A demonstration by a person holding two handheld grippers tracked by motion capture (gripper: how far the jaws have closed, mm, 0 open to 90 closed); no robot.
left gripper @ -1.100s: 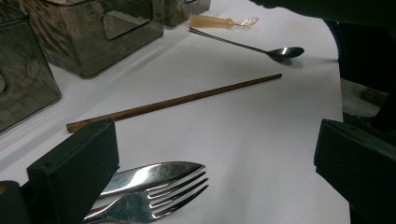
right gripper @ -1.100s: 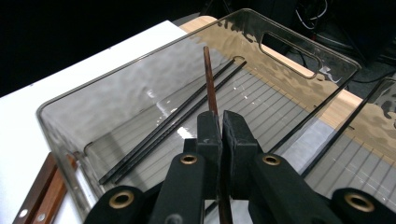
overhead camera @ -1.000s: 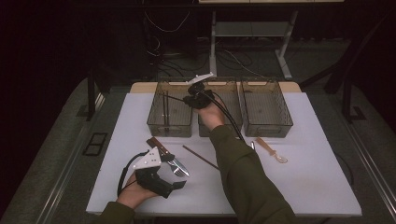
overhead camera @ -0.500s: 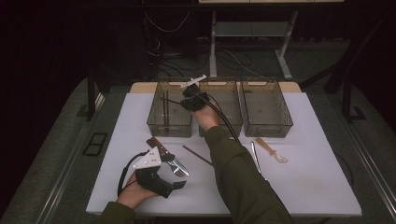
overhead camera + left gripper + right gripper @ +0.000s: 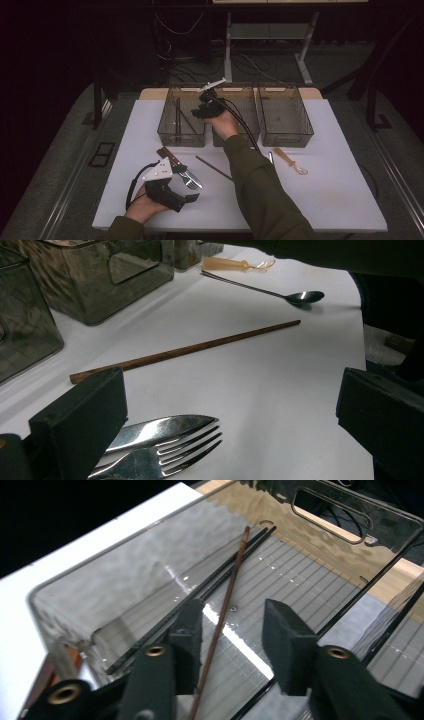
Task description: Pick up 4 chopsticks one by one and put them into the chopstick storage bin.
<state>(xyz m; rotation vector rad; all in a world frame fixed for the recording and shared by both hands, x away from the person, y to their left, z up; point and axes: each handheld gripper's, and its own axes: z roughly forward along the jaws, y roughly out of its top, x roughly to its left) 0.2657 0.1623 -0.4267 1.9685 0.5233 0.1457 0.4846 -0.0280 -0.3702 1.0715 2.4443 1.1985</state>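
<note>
My right gripper (image 5: 198, 112) hangs over the left clear bin (image 5: 166, 131). Its jaws have just been opening. In the right gripper view a thin brown chopstick (image 5: 226, 599) runs between the parted jaws of that gripper (image 5: 232, 625), close to the left one and not pinched, slanting down into the bin beside two black chopsticks (image 5: 189, 603). My left gripper (image 5: 191, 196) rests low on the white table, held in the hand, its jaws wide apart (image 5: 230, 405). A fork (image 5: 167, 454) and a knife (image 5: 160, 429) lie just by its left jaw.
Two more clear bins, middle (image 5: 250, 135) and right (image 5: 286, 136), stand in a row at the back. On the white table (image 5: 340, 200) lie a second brown chopstick (image 5: 213, 168), a metal spoon (image 5: 280, 291) and a beige utensil (image 5: 290, 161). The right forearm crosses the table's middle.
The right gripper has drifted slightly left and lower over the left bin. The left hand and its gripper have stayed put.
</note>
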